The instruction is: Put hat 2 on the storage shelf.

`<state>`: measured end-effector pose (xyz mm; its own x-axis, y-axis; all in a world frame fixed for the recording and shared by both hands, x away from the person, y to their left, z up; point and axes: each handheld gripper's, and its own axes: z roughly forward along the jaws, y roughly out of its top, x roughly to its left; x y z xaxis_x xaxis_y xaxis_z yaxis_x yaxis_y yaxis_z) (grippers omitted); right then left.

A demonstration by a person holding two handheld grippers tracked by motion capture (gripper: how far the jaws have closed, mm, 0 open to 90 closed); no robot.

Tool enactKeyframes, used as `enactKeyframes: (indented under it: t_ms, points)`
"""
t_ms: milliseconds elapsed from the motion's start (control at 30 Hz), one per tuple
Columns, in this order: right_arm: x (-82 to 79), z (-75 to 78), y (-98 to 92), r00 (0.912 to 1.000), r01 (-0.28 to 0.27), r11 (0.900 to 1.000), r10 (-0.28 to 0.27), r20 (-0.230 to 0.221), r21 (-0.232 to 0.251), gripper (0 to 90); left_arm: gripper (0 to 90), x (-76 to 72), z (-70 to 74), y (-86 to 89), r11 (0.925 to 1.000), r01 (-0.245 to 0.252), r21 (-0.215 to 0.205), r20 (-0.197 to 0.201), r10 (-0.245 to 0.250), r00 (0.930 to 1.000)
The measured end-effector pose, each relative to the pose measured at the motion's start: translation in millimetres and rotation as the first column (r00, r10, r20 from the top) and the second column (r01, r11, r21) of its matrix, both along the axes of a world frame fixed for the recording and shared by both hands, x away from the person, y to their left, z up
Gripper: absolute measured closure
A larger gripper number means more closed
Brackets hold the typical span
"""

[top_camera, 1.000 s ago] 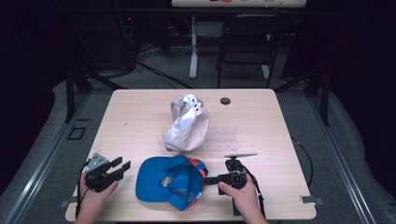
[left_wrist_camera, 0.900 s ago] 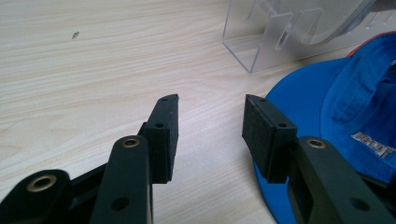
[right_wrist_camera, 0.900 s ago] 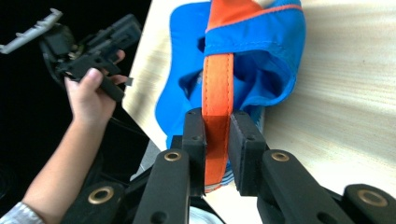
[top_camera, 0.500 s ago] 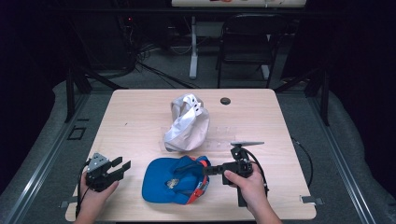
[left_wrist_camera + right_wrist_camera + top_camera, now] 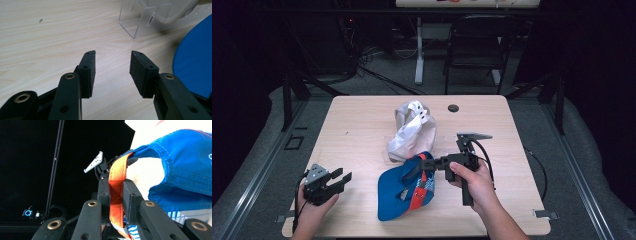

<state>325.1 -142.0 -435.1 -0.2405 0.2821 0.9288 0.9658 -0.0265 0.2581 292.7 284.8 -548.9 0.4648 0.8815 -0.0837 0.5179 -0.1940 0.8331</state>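
A blue cap [image 5: 398,194] with an orange strap [image 5: 418,192] hangs tilted over the front middle of the table, its low edge near the wood. My right gripper [image 5: 425,162] is shut on the orange strap [image 5: 116,176], which runs up between the two pads; the blue crown [image 5: 185,170] hangs to the right of it. My left gripper [image 5: 343,179] rests at the front left, open, with bare wood between its pads [image 5: 87,71]. The blue cap's edge [image 5: 196,65] lies to its right.
A white cap [image 5: 412,130] sits on a clear plastic stand [image 5: 140,21] just behind the blue cap. A small black disc [image 5: 453,108] lies near the table's [image 5: 357,120] far edge. A chair [image 5: 477,45] stands beyond the table.
My right gripper has risen and drawn the blue cap up by its strap, so the cap now hangs tilted instead of lying flat. The left gripper has not moved.
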Motion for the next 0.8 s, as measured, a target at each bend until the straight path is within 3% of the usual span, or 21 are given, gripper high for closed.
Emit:
enactKeyframes:
  t_ms: [400,600,800]
  points:
    - [-2.5,22.1,-9.1,0.9992,0.037,0.999,-0.037,0.015,0.02,78.2,56.6,-0.3,0.5,-0.3,1.0,0.003,0.003,0.0,-0.003,1.0]
    - [-5.1,36.9,-29.0,0.9962,0.077,0.997,-0.076,0.042,-0.007,78.2,56.6,-0.6,0.6,-0.5,1.0,0.002,0.004,0.001,-0.002,1.0]
    - [-5.4,54.1,-56.8,0.9871,0.149,0.989,-0.147,0.062,-0.017,78.2,56.6,-0.5,0.5,-1.2,1.0,0.002,0.006,-0.001,-0.002,1.0]
